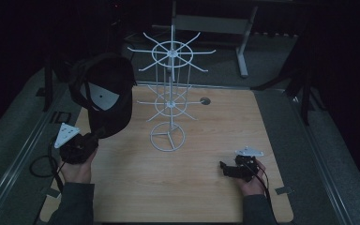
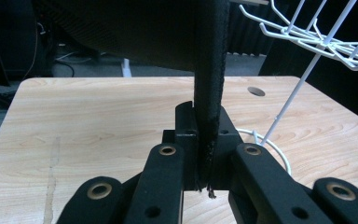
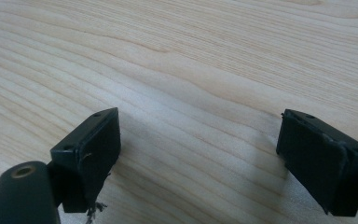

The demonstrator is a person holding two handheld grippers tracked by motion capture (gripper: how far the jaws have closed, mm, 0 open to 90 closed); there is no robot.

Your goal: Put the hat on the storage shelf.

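Note:
A black cap hangs in the air over the table's left side, held up by its brim. My left gripper is shut on that brim; in the left gripper view the brim's edge stands upright, pinched between the two jaws of my left gripper. A white wire display rack with two tiers of hooks stands mid-table, right of the cap. My right gripper rests low at the table's front right, pointing left. Seen in its own view, the right gripper is open, with only bare wood between its pads.
The wooden table has a round cable hole behind the rack. The rack's ring base lies close to the right of my left jaws, its hooks above. A grey desk frame stands beyond the table.

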